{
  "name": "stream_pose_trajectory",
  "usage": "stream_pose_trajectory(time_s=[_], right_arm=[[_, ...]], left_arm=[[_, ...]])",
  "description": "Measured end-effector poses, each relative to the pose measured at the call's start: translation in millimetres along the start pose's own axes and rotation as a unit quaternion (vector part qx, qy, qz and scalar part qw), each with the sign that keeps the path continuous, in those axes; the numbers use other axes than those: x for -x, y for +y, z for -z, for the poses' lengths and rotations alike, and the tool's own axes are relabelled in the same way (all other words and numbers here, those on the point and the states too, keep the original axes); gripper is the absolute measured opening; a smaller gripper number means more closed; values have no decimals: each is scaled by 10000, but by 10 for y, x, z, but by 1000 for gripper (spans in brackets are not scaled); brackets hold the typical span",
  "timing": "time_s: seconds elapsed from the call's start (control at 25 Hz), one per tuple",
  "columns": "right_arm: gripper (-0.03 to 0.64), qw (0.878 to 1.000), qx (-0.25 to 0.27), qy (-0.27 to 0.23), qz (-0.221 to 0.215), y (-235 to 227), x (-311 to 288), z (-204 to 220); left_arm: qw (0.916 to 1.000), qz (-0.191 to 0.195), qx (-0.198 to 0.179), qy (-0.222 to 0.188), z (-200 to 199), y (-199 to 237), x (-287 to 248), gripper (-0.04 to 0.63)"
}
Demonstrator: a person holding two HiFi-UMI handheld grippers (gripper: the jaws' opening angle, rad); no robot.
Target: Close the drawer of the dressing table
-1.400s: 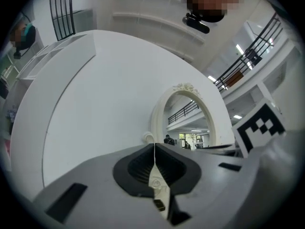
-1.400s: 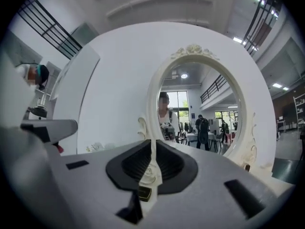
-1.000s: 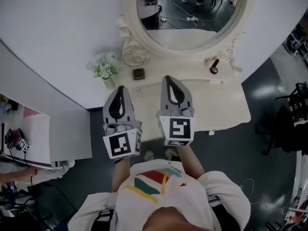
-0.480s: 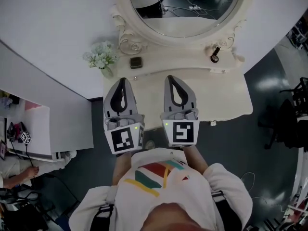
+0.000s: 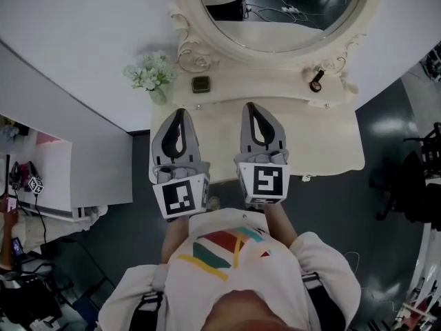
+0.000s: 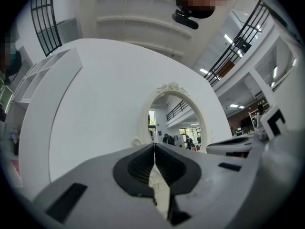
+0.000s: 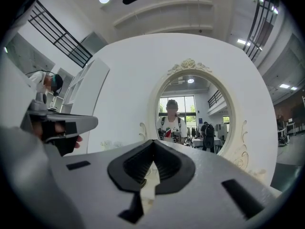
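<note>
Desk (image 5: 331, 150) under two empty grippers
The mirror (image 5: 289, 26) stood ahead of the left gripper (image 5: 178, 111) and right gripper (image 5: 251, 105), both pressed together. The drawer below them could not be made out. A knob (image 5: 305, 178) showed right of the right gripper.

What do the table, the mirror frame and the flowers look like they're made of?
Table: probably cream-painted wood or board, with a smooth satin top and a scalloped edge.
Mirror frame: same cream finish with carved or moulded scrolls. It could be wood or resin; I can't tell which.
Flowers: pale and possibly artificial, but too small to be sure.
</note>
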State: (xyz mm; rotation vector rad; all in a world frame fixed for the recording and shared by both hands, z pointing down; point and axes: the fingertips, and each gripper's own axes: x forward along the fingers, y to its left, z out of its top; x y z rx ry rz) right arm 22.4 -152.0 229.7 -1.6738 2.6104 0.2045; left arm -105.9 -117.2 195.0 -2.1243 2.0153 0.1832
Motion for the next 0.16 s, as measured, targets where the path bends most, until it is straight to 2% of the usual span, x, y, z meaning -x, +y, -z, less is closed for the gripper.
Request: stream_pose_trajectory(time_s=[0.16], right_arm=[[0,10000,-18,-31,-24,16,-54,6]], left_arm=[[10000,-25,42,54,50,35,-52,8]])
